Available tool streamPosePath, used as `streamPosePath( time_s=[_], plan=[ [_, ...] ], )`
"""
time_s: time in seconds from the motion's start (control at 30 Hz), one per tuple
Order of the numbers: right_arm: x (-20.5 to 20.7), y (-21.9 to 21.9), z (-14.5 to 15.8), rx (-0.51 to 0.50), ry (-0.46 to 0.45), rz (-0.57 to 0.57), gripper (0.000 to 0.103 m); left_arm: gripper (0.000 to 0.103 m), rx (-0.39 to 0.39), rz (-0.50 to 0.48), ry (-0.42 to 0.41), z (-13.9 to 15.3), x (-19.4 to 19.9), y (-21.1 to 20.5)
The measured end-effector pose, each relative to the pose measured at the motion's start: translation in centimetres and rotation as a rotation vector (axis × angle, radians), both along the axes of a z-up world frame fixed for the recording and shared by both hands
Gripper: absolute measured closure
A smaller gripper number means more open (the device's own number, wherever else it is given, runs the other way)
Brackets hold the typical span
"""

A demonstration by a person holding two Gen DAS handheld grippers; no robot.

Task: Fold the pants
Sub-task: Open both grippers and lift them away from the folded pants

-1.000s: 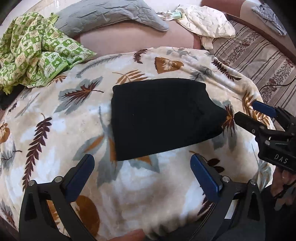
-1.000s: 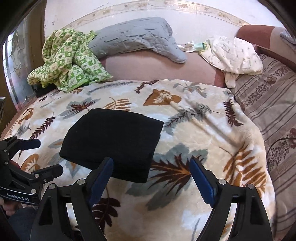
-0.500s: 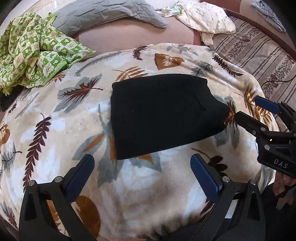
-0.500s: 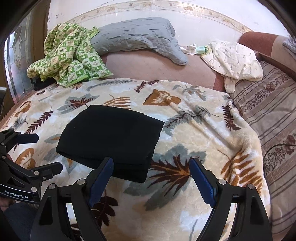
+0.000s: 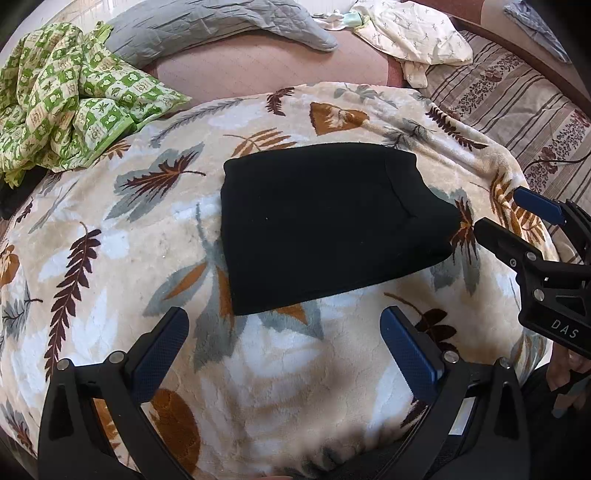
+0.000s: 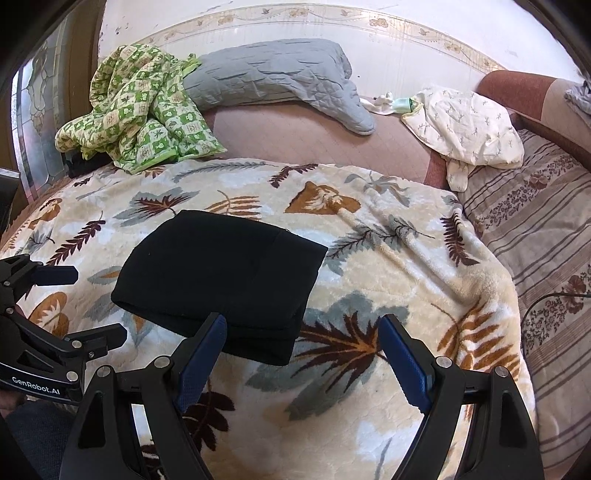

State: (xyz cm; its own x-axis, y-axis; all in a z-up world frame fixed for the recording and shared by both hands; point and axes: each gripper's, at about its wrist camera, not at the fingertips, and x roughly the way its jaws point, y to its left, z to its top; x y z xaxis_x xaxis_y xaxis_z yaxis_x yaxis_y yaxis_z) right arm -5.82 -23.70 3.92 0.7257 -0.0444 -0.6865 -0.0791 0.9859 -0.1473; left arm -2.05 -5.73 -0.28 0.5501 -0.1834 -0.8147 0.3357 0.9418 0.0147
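Pants [image 5: 325, 225] lie folded compact on the leaf blanket [image 5: 110, 229]; the folding looks finished. Your left gripper [image 5: 284, 347] and right gripper [image 6: 299, 350] hang wide and empty just short of the pants. Next: only tidy an edge.

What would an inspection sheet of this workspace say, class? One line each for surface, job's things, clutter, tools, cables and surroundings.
Surface: leaf-print blanket spread over the bed.
Job's things: black pants, folded into a compact block, lying flat.
Clutter: green checked cloth, grey quilted pillow, cream garment, all beyond the blanket.
Tools: left tool and right tool both open, empty, clear of the pants.
Cables: thin dark cable on the striped sheet.
Surroundings: white wall with patterned border.
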Motion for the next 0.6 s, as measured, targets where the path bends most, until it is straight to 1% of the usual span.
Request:
streamPosePath(
  time_s=[0.27, 0.4, 0.5, 0.6],
  plan=[
    [0.03, 0.12, 0.07, -0.003, -0.003, 0.004, 0.018, 0.000, -0.001, -0.002, 0.001, 0.02, -0.07, 0.00],
    [0.06, 0.21, 0.06, -0.011, -0.005, 0.005, 0.018, 0.000, -0.028, -0.005, -0.003, 0.10, -0.03, 0.18],
    [0.07, 0.22, 0.05, -0.015, -0.006, 0.007, 0.018, 0.000, -0.026, 0.000, -0.001, 0.06, 0.05, 0.25],
    [0.09, 0.23, 0.06, -0.017, -0.006, 0.007, 0.018, 0.000, -0.006, 0.001, -0.005, 0.09, -0.03, 0.02]
  ],
)
